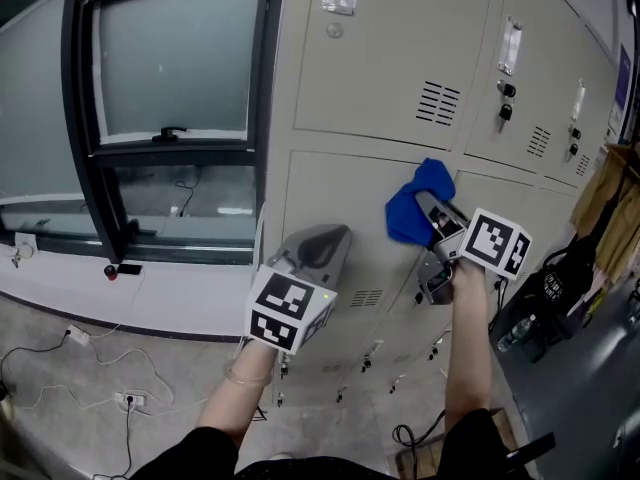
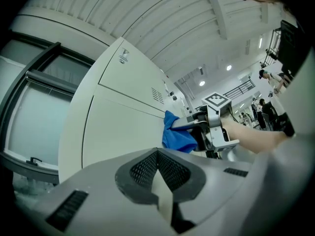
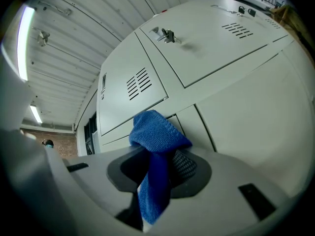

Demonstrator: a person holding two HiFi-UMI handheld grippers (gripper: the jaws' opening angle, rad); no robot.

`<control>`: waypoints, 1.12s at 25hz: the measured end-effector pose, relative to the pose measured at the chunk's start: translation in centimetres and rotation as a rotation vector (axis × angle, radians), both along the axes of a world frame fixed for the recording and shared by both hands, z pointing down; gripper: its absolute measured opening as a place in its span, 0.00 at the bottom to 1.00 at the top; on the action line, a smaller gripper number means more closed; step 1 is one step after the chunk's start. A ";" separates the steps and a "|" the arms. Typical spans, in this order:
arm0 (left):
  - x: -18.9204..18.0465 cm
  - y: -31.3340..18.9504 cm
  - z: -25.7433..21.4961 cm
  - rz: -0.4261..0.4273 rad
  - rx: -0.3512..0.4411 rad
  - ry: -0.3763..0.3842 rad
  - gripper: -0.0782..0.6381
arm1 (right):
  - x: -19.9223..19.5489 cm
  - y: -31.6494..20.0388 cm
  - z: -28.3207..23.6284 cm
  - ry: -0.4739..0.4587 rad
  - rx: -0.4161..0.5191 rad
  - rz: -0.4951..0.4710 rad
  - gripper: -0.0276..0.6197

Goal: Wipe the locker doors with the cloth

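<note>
Your right gripper (image 1: 432,208) has its fingers clamped on the blue cloth (image 1: 405,218). In the right gripper view the cloth (image 3: 156,136) bunches up above the right gripper (image 3: 157,176), and a tail of it hangs down between the closed fingers. In the head view the bunched end sits at about 3 o'clock from centre. It is pressed on the middle-row locker door (image 1: 330,193), close to that door's right-hand seam. From the left gripper view the cloth (image 2: 178,134) meets the door face (image 2: 123,132) at about 1 o'clock from your left gripper (image 2: 158,181). The left gripper's fingers are shut together with nothing between them. In the head view your left gripper (image 1: 325,240) hangs just in front of the same door at about 6 o'clock from centre, down and left of the cloth and apart from it. Whether its tips touch the metal, you cannot tell. The upper door (image 1: 390,58) at 12 o'clock carries vent slots (image 1: 438,103), and keyed locks (image 1: 507,90) show on the next door at 1 o'clock. A dark-framed window (image 1: 170,58) fills 10 o'clock. White cables (image 1: 60,348) lie on the floor at 8 o'clock, and dark bags (image 1: 565,278) stand at 4 o'clock.
</note>
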State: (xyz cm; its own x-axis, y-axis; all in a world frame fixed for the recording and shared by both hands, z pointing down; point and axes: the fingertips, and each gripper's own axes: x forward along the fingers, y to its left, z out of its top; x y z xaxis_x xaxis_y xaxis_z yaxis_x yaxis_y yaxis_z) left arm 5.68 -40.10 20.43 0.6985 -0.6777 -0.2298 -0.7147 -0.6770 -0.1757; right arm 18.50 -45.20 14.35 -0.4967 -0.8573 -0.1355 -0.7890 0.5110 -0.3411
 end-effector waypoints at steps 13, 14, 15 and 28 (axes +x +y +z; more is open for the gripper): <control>0.5 0.0 0.7 0.000 -0.007 -0.019 0.12 | 3.9 -0.6 0.3 -0.024 -0.012 0.051 0.20; 0.4 0.0 0.7 -0.003 -0.007 -0.017 0.12 | 4.0 -0.6 0.4 -0.028 -0.013 0.053 0.20; 0.2 0.0 0.6 -0.006 -0.007 -0.013 0.12 | 4.1 -0.6 0.4 -0.032 -0.014 0.056 0.20; -2.9 2.0 2.5 -0.053 -0.043 0.033 0.12 | -3.9 3.0 1.5 -0.001 0.047 -0.088 0.20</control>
State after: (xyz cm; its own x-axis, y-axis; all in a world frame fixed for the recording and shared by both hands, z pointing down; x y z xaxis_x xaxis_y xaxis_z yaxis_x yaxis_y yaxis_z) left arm 2.75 -38.07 22.88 0.6542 -0.7231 -0.2217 -0.7544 -0.6448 -0.1230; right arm 14.59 -42.24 15.80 -0.5697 -0.8030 -0.1753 -0.7400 0.5939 -0.3157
